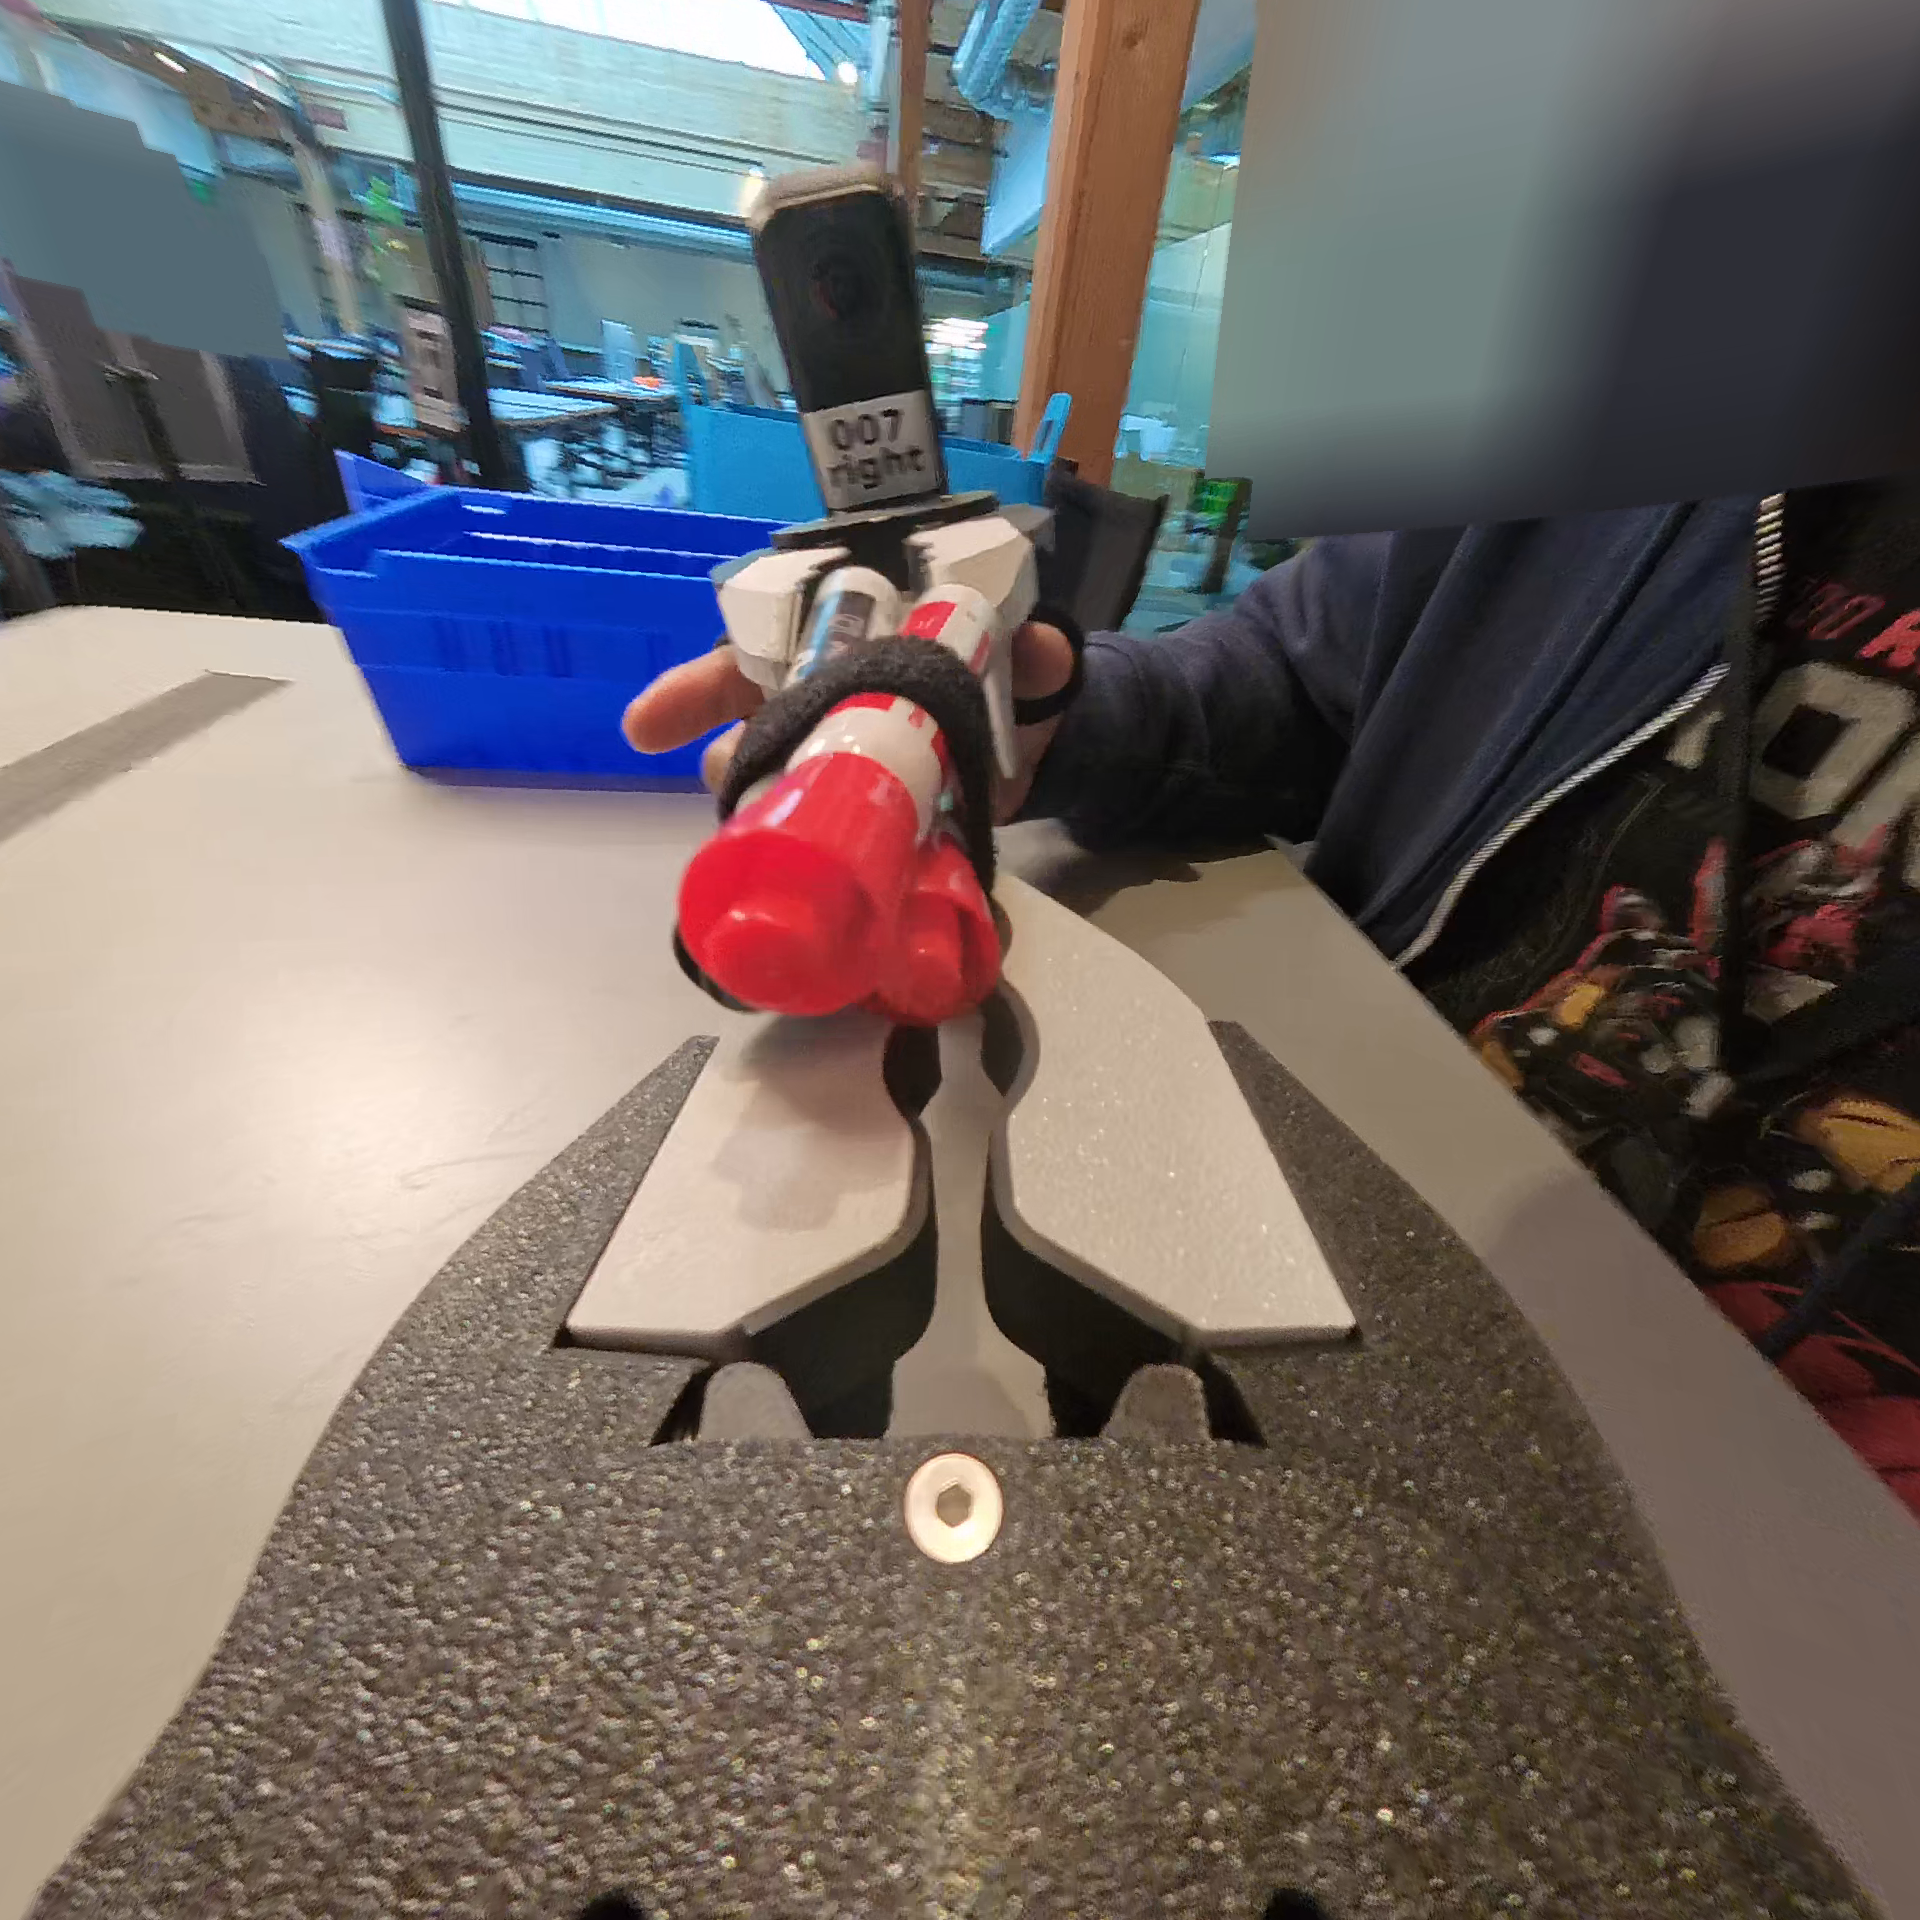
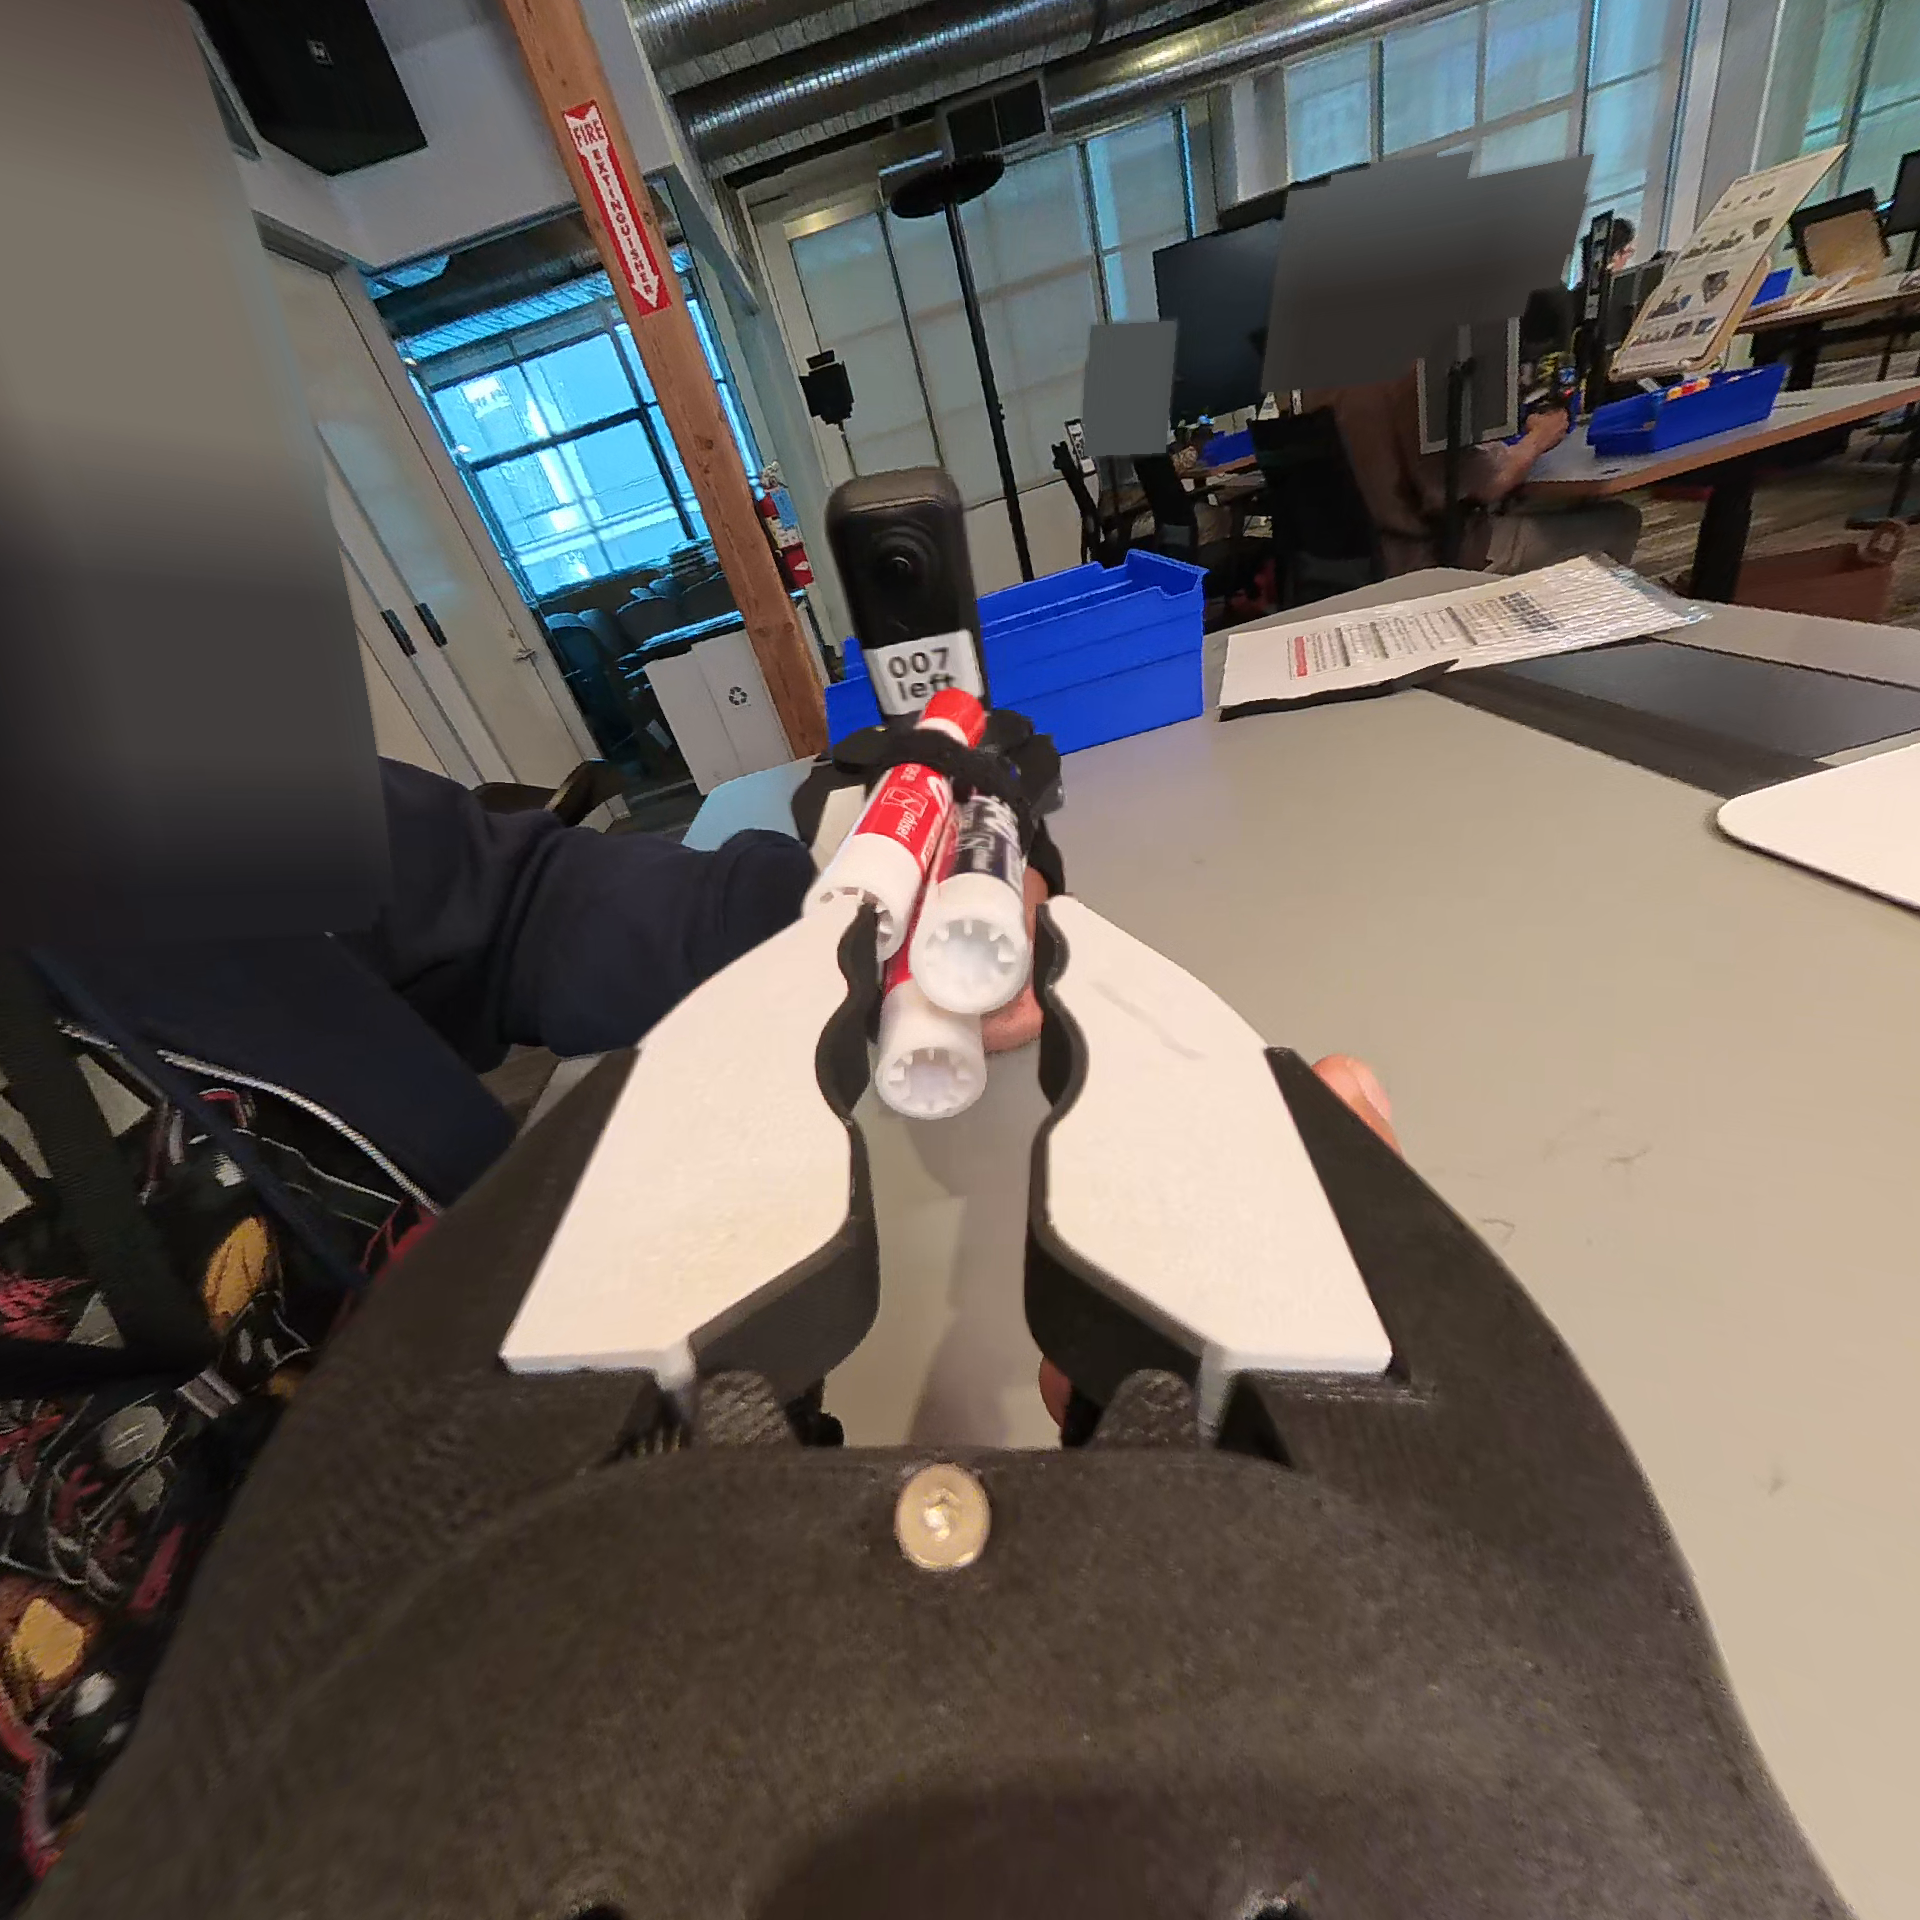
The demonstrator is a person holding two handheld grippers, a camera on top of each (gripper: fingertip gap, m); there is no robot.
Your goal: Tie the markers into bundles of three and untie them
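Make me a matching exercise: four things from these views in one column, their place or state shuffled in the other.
Things:
1. marker bundle
2. black band
3. blue bin
4. printed sheet

Places or states:
A. lying flat on the table
B. clamped in the right gripper
C. standing open-topped at the table's far side
D. wrapped around the markers

Pairs: 1-B, 2-D, 3-C, 4-A

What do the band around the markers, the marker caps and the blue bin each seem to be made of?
Band: soft black fabric, probably elastic or fleece; fuzzy, matte surface.
Marker caps: hard red plastic; smooth, glossy highlights.
Blue bin: rigid moulded plastic, apparently; even colour, ribbed walls, slight sheen.
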